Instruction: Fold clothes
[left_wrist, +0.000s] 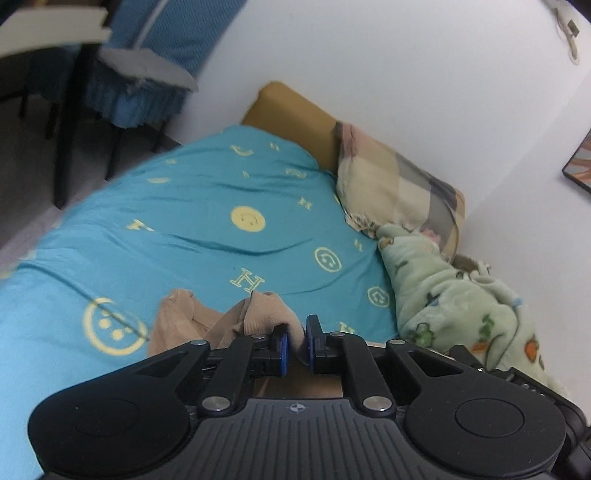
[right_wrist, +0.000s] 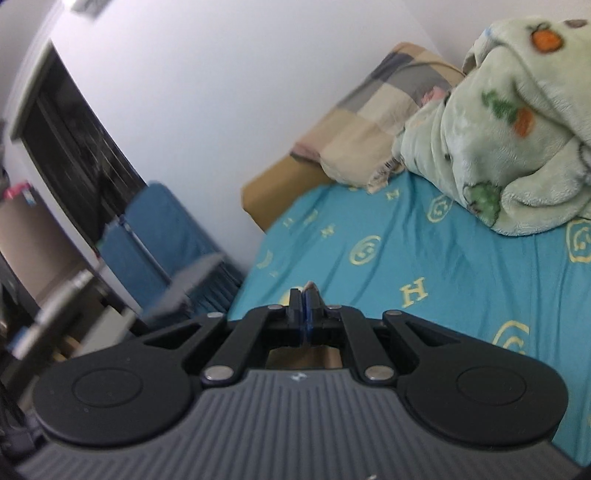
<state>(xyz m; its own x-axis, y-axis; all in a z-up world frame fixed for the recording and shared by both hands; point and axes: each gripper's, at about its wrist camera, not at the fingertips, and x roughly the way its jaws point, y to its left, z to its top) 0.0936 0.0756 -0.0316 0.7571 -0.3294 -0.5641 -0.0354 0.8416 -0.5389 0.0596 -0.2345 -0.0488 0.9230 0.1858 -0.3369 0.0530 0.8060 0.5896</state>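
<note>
A tan ribbed garment (left_wrist: 207, 317) lies bunched on the turquoise bed sheet (left_wrist: 184, 221), right in front of my left gripper (left_wrist: 296, 341). Its blue pads (left_wrist: 283, 350) stand a little apart with a fold of the tan cloth pinched between them. My right gripper (right_wrist: 305, 302) hovers over the same sheet (right_wrist: 406, 266) with its pads pressed together on a thin sliver of tan cloth (right_wrist: 309, 285) that peeks out above the tips. More tan cloth shows below the right gripper's frame.
A pale green fleece blanket (left_wrist: 461, 306) and a checked pillow (left_wrist: 399, 188) lie along the wall side of the bed. A mustard headboard cushion (left_wrist: 295, 110) sits behind them. Blue chair covers (left_wrist: 147, 74) and dark table legs (left_wrist: 70, 129) stand beyond the bed's edge.
</note>
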